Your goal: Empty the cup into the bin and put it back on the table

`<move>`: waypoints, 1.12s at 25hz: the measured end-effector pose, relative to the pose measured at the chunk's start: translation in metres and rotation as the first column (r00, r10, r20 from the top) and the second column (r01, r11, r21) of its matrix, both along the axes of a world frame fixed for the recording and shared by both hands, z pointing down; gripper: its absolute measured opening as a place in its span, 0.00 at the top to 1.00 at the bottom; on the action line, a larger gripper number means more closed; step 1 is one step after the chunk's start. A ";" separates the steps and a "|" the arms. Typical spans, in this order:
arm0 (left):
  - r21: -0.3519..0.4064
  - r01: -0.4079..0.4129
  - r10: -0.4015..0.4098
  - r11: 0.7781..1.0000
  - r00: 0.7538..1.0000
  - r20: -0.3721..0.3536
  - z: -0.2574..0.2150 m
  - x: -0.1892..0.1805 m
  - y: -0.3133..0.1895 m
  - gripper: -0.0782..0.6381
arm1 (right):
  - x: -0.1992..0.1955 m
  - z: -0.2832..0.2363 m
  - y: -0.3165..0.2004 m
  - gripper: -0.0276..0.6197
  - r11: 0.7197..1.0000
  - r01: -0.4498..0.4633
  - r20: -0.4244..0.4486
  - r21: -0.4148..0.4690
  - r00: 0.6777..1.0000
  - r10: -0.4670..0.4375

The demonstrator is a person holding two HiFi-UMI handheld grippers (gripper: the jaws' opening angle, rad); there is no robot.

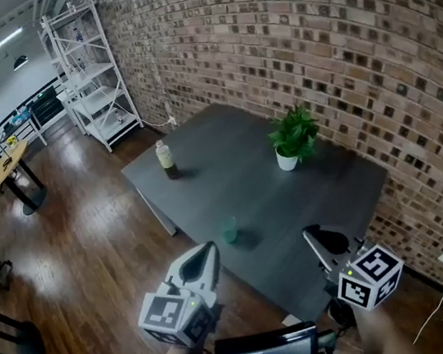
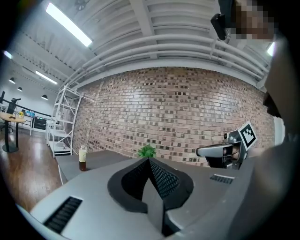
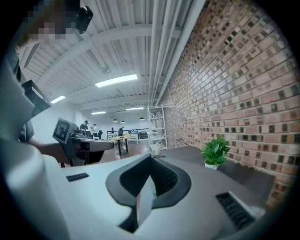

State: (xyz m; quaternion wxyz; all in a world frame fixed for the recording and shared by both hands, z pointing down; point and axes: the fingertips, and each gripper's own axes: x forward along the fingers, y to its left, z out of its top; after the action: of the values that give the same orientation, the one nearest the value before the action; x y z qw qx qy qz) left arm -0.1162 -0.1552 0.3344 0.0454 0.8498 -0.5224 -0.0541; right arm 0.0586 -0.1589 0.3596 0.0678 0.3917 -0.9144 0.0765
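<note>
The green cup stands on the table, at 1 o'clock from the left gripper, 11 o'clock from the right gripper; both are pressed together and empty, so only the table holds it.

Ahead of you, a potted plant stands near the brick wall, with a capped bottle well apart to its left. Beyond them, a white shelving rack stands on the wooden floor.
</note>
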 end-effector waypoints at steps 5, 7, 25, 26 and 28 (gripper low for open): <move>-0.019 -0.084 0.085 0.996 0.996 0.035 -0.024 0.014 -0.007 0.90 | -0.010 -0.019 -0.010 0.96 0.999 0.036 -0.010 0.004 0.999 -0.036; -0.002 -0.097 0.097 0.995 0.994 0.050 -0.032 0.017 -0.008 0.90 | -0.014 -0.024 -0.012 0.96 0.999 0.046 -0.017 0.004 0.999 -0.046; 0.011 -0.085 0.085 0.996 0.996 0.018 -0.031 0.001 -0.001 0.90 | -0.019 -0.018 -0.010 0.96 1.000 0.028 -0.019 -0.014 0.999 -0.028; 0.009 -0.089 0.089 0.996 0.996 0.017 -0.030 0.001 0.002 0.90 | -0.018 -0.018 -0.010 0.96 1.000 0.025 -0.017 -0.013 1.000 -0.026; 0.012 -0.086 0.086 0.996 0.996 0.022 -0.031 0.001 0.005 0.90 | -0.016 -0.020 -0.009 0.96 1.000 0.022 -0.019 -0.007 1.000 -0.022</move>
State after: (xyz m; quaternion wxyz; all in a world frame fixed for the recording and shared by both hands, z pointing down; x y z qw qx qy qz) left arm -0.1153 -0.1504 0.3038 0.0368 0.8722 -0.4856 -0.0462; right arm 0.0422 -0.1679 0.3399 0.0787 0.3820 -0.9177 0.0753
